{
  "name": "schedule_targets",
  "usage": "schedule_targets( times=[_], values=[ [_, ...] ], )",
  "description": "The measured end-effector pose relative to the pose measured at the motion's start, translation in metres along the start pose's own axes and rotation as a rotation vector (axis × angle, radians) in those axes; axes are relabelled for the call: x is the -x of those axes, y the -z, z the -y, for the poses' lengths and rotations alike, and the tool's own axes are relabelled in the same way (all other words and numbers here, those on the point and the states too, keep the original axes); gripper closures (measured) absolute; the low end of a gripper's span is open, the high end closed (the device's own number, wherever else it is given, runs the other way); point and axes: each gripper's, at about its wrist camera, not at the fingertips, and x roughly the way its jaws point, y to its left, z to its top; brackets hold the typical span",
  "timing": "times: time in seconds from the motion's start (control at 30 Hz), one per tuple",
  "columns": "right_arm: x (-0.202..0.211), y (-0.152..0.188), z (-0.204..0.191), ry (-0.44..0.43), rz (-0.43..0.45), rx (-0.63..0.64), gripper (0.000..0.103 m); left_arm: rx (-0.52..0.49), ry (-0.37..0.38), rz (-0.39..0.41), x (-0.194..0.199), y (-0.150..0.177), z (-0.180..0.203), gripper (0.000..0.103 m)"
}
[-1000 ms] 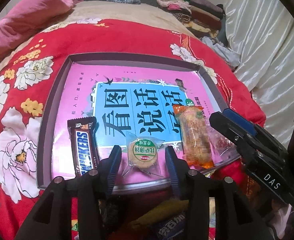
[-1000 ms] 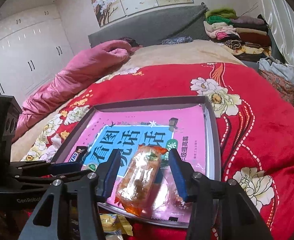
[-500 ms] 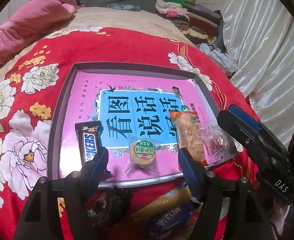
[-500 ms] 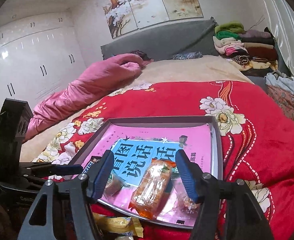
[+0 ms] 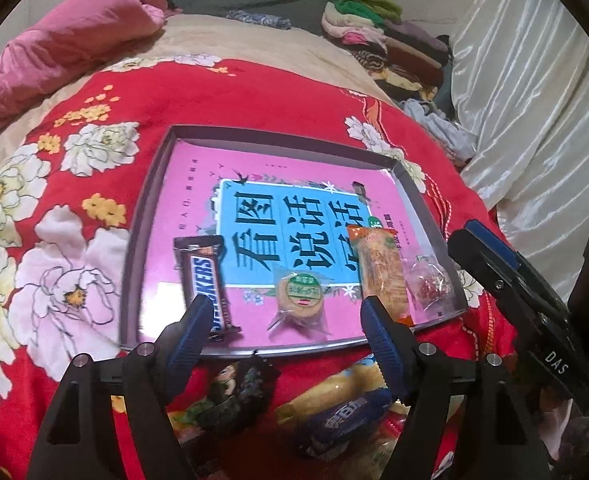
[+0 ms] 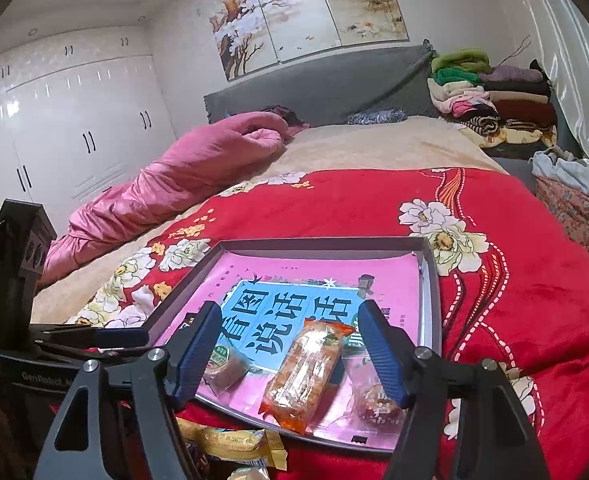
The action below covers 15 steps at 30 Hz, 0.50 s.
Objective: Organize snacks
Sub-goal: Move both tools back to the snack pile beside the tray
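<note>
A grey tray (image 5: pixel 134 240) lined with a pink and blue book cover lies on the red flowered blanket. Along its near edge lie a Snickers bar (image 5: pixel 204 276), a round biscuit (image 5: pixel 300 296) in clear wrap, a long orange cracker pack (image 5: pixel 382 268) and a small clear packet of red candy (image 5: pixel 428 284). My left gripper (image 5: pixel 284 308) hovers over the near rim, jaws opening, with the biscuit seen between them but untouched. My right gripper (image 6: pixel 290 312) hangs above the orange cracker pack (image 6: pixel 306 372), jaws opening, pads clear of it.
Loose snacks are heaped in front of the tray: a blue pack (image 5: pixel 346 420), a dark packet (image 5: pixel 234 392) and a yellow pack (image 6: pixel 230 440). A pink quilt (image 6: pixel 174 176) lies at the far left, folded clothes (image 6: pixel 490 96) at the far right, a white curtain (image 5: pixel 534 120) beside the bed.
Both grippers' jaws have widened and both have drawn back and up from the tray. The biscuit and the orange pack stay lying where they were.
</note>
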Motion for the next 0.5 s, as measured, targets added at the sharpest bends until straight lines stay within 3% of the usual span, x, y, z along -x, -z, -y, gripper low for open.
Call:
schedule_targets(
  times=[0.5],
  values=[
    [0.016, 0.006, -0.003, 0.006, 0.017, 0.009, 0.032, 0.028, -0.026, 0.035, 0.030, 0.005, -0.029, 0.026]
  ],
)
